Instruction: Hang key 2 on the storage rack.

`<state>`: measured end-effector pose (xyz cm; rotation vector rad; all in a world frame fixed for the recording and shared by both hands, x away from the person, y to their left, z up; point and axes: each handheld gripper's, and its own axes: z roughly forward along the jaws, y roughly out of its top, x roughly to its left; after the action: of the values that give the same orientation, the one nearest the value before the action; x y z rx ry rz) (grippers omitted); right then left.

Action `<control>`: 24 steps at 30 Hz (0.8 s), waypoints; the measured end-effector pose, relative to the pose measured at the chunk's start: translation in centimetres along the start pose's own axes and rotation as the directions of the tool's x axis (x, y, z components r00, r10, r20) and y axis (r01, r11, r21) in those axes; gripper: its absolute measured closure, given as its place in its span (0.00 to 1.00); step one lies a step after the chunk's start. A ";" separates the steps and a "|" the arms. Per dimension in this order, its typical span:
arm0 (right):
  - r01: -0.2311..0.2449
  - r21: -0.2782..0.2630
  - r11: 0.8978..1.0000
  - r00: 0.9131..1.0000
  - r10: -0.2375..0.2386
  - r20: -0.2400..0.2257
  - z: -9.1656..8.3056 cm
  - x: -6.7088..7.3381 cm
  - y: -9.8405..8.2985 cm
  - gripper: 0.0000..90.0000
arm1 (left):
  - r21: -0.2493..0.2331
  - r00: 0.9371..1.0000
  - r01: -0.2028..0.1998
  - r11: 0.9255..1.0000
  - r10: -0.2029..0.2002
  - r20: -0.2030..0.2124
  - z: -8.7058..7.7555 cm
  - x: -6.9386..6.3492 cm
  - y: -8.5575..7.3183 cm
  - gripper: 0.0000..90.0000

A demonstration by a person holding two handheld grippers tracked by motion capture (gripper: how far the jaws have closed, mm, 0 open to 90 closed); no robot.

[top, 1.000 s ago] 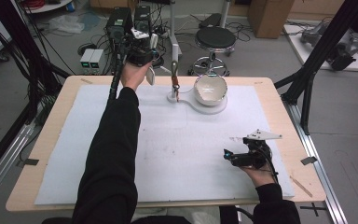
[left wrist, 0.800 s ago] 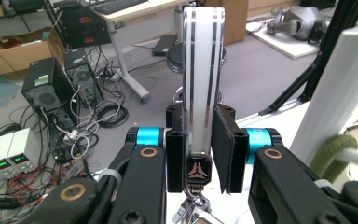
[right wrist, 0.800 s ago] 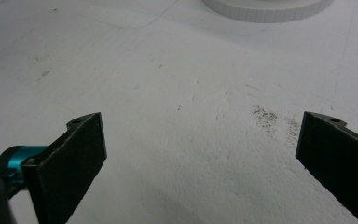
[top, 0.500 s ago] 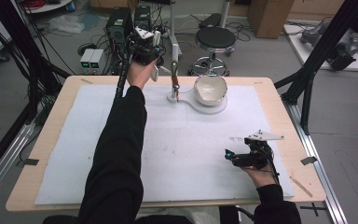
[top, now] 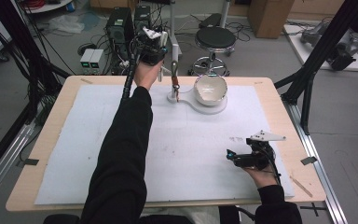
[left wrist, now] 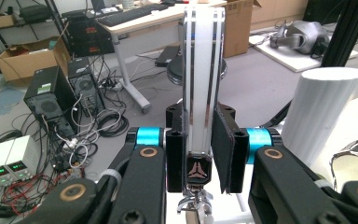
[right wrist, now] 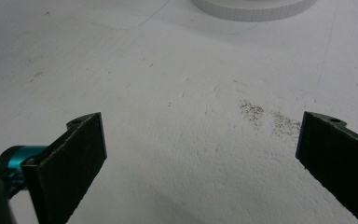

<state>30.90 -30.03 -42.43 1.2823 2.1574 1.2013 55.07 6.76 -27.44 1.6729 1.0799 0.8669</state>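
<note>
Far left of the high view: black frame poles, cables, computer boxes (top: 121, 32) on the floor beyond the tabletop (top: 42, 140), itself covered by a white sheet (top: 191, 140).

Left of centre: a black sleeve (top: 121, 154) stretched forward across the sheet to the far edge, left tool (top: 161, 51) raised there above the tabletop. In the left gripper view, left tool (left wrist: 200, 149) clamped narrow on a slim white strip (left wrist: 203, 70), upright between the pads, with a small black tag (left wrist: 198, 170) and a metal clip (left wrist: 196, 203) at its lower end. Just to the right in that view, a white ribbed post (left wrist: 324, 112).

Centre, near the far edge: a thin upright stand (top: 175, 77) on a flat white base (top: 191, 102), and on the same base just to the right, a white bowl (top: 210, 89). Strip held up close beside the top of the stand; touching or apart, impossible to tell.

Right, close to the near edge: right hand (top: 261, 175) with the right tool (top: 233, 156) low over the sheet, pointing left, well apart from the bowl. In the right gripper view, right tool (right wrist: 200, 149) spread wide, nothing between the pads, bare sheet beneath with a patch of dark specks (right wrist: 268, 116).
</note>
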 end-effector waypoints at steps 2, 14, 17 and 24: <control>0.004 0.000 1.000 1.000 -0.004 0.001 0.0 0.0 0.0 0.01 | 0.002 1.000 0.000 1.000 0.000 0.004 -0.1 -0.2 -0.1 0.84; 0.006 0.010 1.000 1.000 -0.006 -0.003 0.3 0.1 0.1 0.01 | 0.000 0.999 0.030 1.000 -0.030 0.043 -0.7 -0.4 -0.8 0.84; 0.009 0.011 1.000 1.000 -0.009 -0.003 0.4 0.1 0.1 0.01 | -0.001 0.998 0.039 0.999 -0.039 0.051 -0.7 -0.5 -1.0 0.84; 0.012 0.013 1.000 1.000 -0.012 -0.002 0.4 0.1 0.1 0.01 | 0.001 0.994 0.079 0.997 -0.079 0.072 -0.9 -0.6 -1.6 0.84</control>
<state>31.17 -29.69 -42.58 1.2721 2.1747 1.1866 53.64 6.79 -28.73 1.6364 1.0882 0.7514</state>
